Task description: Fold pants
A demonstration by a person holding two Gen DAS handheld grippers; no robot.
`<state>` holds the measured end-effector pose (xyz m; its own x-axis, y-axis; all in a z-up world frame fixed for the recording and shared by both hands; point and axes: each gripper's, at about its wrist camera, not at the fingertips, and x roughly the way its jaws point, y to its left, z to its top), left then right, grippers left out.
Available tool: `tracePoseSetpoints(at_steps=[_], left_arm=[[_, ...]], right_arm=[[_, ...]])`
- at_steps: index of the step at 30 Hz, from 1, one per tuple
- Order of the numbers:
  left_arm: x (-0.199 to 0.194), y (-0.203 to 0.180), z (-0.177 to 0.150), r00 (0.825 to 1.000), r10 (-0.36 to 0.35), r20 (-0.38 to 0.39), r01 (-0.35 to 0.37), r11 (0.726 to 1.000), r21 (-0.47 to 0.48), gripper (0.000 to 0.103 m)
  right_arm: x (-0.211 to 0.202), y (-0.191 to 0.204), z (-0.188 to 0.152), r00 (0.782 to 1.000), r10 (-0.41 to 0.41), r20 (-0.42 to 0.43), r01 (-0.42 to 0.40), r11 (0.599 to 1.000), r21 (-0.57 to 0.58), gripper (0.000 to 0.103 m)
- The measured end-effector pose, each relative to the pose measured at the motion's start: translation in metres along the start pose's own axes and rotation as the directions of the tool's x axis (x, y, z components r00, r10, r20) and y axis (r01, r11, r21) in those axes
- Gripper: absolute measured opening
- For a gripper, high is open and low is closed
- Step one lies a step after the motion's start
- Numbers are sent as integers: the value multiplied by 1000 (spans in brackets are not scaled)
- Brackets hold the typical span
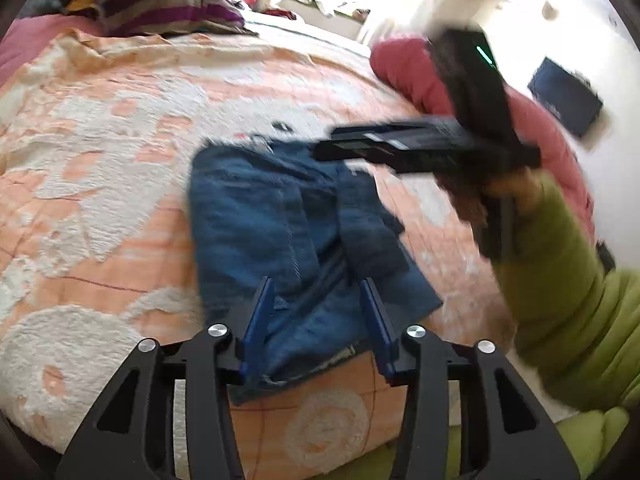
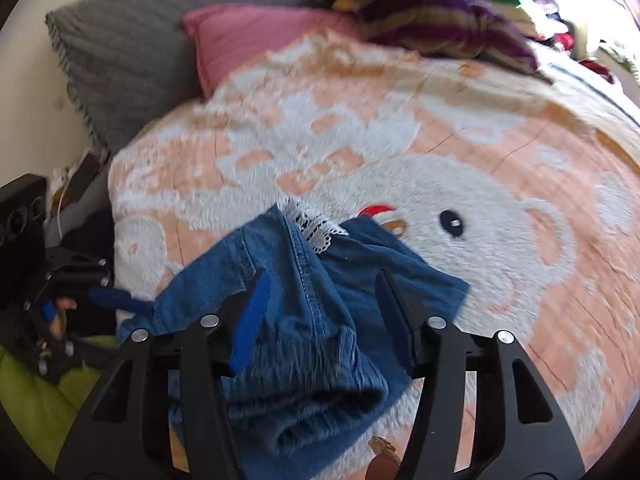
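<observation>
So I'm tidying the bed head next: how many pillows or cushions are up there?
2: a grey pillow against the wall at the far left, and a pink one beside it, partly under the blanket. The striped cloth may hide more.

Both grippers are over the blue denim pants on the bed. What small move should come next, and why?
Probably close the left gripper on the near edge of the blue denim pants. The cloth lies bunched and uneven on the peach-and-white blanket, and the jaws stand apart around it without pressing.
</observation>
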<state>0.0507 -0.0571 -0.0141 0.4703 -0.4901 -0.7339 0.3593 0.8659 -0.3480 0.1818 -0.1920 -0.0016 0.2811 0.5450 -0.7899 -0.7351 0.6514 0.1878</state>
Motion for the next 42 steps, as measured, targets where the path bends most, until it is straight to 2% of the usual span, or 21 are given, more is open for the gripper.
tracePoseSetpoints(at_steps=[2,3,4,6,10,11,13,16,19,20,21,22,25,29,31,32,34,37,42], left_arm=[[9,-4,-9,998,41,-43,-39,998,47,39],[14,-7,-13,996,74,-52,-69,994,80,39],[13,-9,-13,995,85,-50,-80,992,95,39],[10,-12,-14,995,97,-37,-92,989,115,39],[-5,-13,-20,993,116,-8,-114,983,145,39],[-7,-14,-20,993,118,-4,-116,982,149,39],[-9,-17,-20,994,111,5,-110,980,168,39],[-6,-23,-22,995,102,2,-100,974,201,40],[-6,-34,-30,997,67,-25,-59,967,247,44],[-5,-36,-30,998,59,-31,-49,964,260,44],[-5,-37,-31,998,49,-36,-38,963,267,48],[-6,-38,-31,999,34,-39,-22,963,267,51],[-11,-37,-32,1000,4,-28,3,965,264,53],[-25,-32,-31,999,-53,-2,53,973,224,56],[-35,-24,-29,996,-81,22,76,979,188,57],[-41,-19,-28,995,-91,35,84,983,165,57],[-50,-9,-25,996,-62,62,53,990,127,61],[-61,12,-18,995,4,100,-8,999,40,62],[-68,42,-8,987,117,113,-108,991,-84,59]], right_arm=[[17,2,-2,997,-7,-81,4,999,-34,48],[23,3,-4,995,-22,-102,18,999,-42,43],[30,4,-6,992,-26,-125,20,999,-43,25],[33,14,-4,994,-21,-111,16,999,-46,5],[21,40,15,996,-82,-24,79,990,-117,4],[20,43,21,993,-122,-6,120,983,-139,4],[32,41,30,987,-157,-25,151,976,-159,4],[57,31,27,979,-187,-81,172,971,-163,4],[61,19,24,984,-163,-77,156,983,-97,6],[55,15,24,984,-170,-61,166,984,-67,9],[51,14,24,982,-185,-46,182,982,-54,22],[45,10,23,982,-187,-29,186,982,-36,31],[18,6,16,988,-153,28,153,988,12,31],[-28,9,0,980,-157,124,156,988,19,36],[-47,12,-10,973,-162,165,160,987,23,45],[-58,14,-17,970,-155,186,154,988,17,45],[-70,20,-29,967,-144,212,147,989,1,47],[-81,36,-50,966,-132,222,144,989,-40,48],[-83,74,-79,978,-84,190,113,982,-150,48]])
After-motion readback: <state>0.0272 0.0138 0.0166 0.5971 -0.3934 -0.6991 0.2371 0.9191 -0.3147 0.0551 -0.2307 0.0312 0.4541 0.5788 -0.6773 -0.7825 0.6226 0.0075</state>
